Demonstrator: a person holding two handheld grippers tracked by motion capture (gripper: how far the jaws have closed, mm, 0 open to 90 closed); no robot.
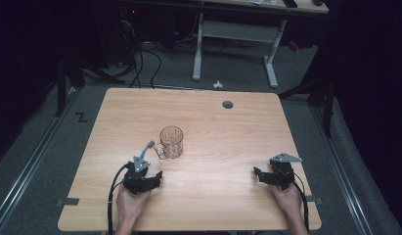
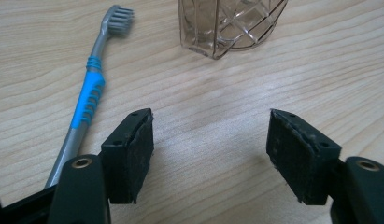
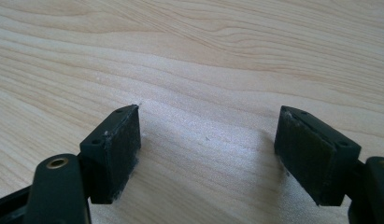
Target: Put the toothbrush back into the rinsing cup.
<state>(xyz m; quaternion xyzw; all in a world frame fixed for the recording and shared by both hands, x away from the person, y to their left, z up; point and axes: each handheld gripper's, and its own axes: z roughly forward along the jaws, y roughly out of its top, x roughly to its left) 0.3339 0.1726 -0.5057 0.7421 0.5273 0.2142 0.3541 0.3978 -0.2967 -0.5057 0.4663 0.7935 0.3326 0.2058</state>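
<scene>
The left gripper (image 1: 157, 177) rested low over the table (image 1: 228, 147) with its jaws apart and nothing between them. The toothbrush (image 2: 89, 95) lay flat just beside its left jaw, bristle head pointing away toward the cup (image 2: 229, 23). The cup, a clear ribbed tumbler, stood upright near the table centre (image 1: 171, 142), close ahead of the gripper and apart from the brush head. The right gripper (image 1: 259, 175) sat well apart on the person's right, jaws likewise apart, with bare wood between them.

The step in hand appeared to be the approach to the toothbrush; no grasp had been made. The next move probably called for shifting the left gripper sideways until the blue grip section lay between the jaws, then closing on the handle. Because the brush lay flat, the jaws would need to come down close to the wood.

No brand, label or writing was legible on the toothbrush, cup or grippers.
</scene>
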